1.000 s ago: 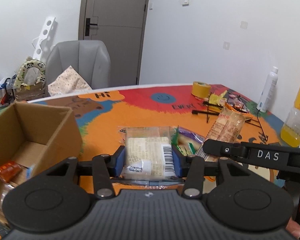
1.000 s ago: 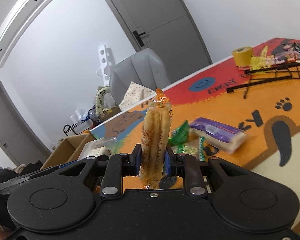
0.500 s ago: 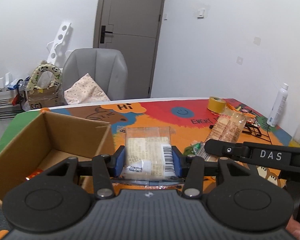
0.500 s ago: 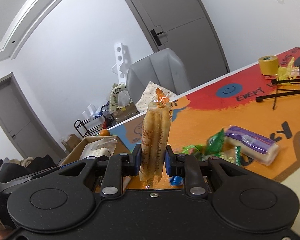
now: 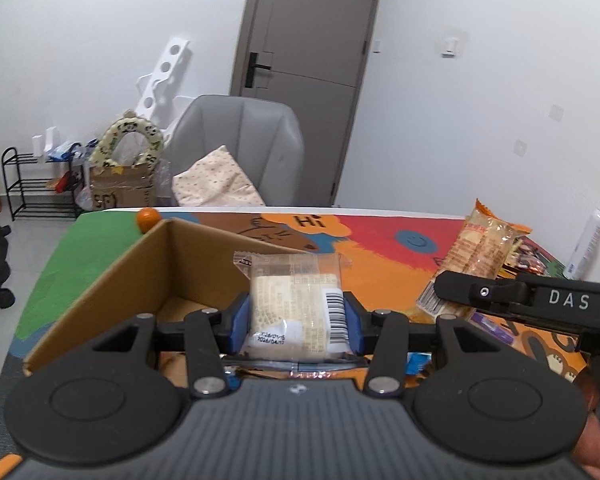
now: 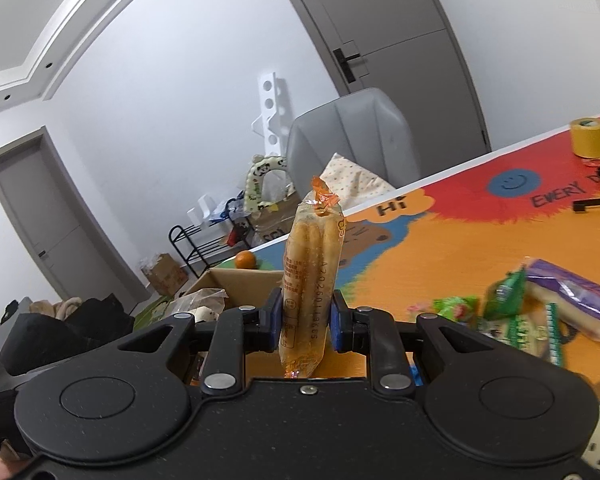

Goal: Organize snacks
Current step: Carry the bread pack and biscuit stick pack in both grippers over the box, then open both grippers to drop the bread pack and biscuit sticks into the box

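My left gripper is shut on a clear packet of pale cake with a barcode, held over the near side of an open cardboard box. My right gripper is shut on a tall orange-tipped packet of biscuit sticks, held upright. That packet and the right gripper's black arm also show at the right of the left wrist view. The box lies ahead and to the left in the right wrist view.
Green packets and a purple-wrapped snack lie on the colourful table mat. An orange fruit sits behind the box. A yellow tape roll, a white bottle and a grey chair stand further off.
Both grippers moved left across the table with their packets, toward the cardboard box. The box now sits right under the left gripper. Neither grip changed.
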A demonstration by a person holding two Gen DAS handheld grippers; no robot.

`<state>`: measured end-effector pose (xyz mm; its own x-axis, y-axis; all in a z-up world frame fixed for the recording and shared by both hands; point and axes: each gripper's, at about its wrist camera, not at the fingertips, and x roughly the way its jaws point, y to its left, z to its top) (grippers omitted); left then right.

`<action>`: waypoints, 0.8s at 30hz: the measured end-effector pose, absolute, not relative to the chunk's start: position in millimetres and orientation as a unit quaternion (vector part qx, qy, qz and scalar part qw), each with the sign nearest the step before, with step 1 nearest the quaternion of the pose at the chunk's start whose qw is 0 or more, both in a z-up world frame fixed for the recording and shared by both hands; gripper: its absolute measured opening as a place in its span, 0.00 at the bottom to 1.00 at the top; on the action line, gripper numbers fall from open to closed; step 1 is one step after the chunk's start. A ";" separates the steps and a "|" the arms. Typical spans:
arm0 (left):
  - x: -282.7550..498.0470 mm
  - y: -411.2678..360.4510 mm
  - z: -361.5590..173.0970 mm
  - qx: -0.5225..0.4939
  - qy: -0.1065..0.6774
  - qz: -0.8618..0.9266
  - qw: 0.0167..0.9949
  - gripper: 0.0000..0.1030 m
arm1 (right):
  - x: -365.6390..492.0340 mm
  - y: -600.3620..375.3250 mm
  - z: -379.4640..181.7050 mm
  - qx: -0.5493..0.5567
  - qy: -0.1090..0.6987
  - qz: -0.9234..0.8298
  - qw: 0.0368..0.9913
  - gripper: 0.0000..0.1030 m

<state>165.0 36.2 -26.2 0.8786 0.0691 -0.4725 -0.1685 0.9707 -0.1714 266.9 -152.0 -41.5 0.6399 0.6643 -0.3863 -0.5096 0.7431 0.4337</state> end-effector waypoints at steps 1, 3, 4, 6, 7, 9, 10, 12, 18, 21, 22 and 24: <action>164.1 40.6 -25.9 -0.106 0.238 0.065 0.963 0.45 | 267.7 -146.9 -41.1 0.142 0.270 0.331 0.893 0.21; 162.8 50.1 -25.0 -0.111 0.236 0.072 0.963 0.45 | 267.2 -137.9 -39.7 0.140 0.272 0.336 0.891 0.21; 162.2 54.4 -24.4 -0.113 0.235 0.076 0.962 0.45 | 267.7 -133.0 -39.0 0.139 0.272 0.339 0.890 0.21; 160.8 62.0 -24.3 -0.116 0.234 0.083 0.962 0.45 | 267.6 -125.9 -37.1 0.136 0.272 0.344 0.888 0.21; 160.4 66.0 -24.3 -0.118 0.235 0.086 0.961 0.45 | 268.0 -121.9 -36.3 0.135 0.272 0.347 0.888 0.21; 159.9 73.1 -25.1 -0.122 0.236 0.090 0.960 0.45 | 268.4 -115.0 -34.8 0.132 0.272 0.351 0.886 0.21; 159.9 76.5 -25.6 -0.124 0.237 0.092 0.959 0.45 | 268.6 -111.1 -33.9 0.131 0.273 0.354 0.885 0.21; 160.1 81.7 -26.8 -0.127 0.238 0.094 0.958 0.45 | 268.5 -103.8 -32.2 0.126 0.273 0.357 0.884 0.21; 163.7 95.1 -34.2 -0.138 0.247 0.094 0.954 0.45 | 269.6 -88.6 -30.3 0.115 0.276 0.361 0.883 0.21; 165.4 99.6 -37.4 -0.141 0.250 0.094 0.953 0.45 | 273.1 -83.2 -31.2 0.112 0.280 0.360 0.883 0.21; 165.3 100.7 -37.4 -0.142 0.249 0.093 0.954 0.45 | 273.5 -81.5 -31.2 0.111 0.281 0.360 0.883 0.21; 165.4 103.2 -36.7 -0.145 0.248 0.092 0.953 0.45 | 273.9 -77.2 -30.9 0.108 0.282 0.362 0.882 0.21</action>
<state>165.4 103.2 -36.7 0.8598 0.1024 -0.5002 -0.2470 0.9409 -0.2319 273.9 -77.2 -30.9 0.5785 0.6996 -0.4194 -0.5780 0.7144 0.3944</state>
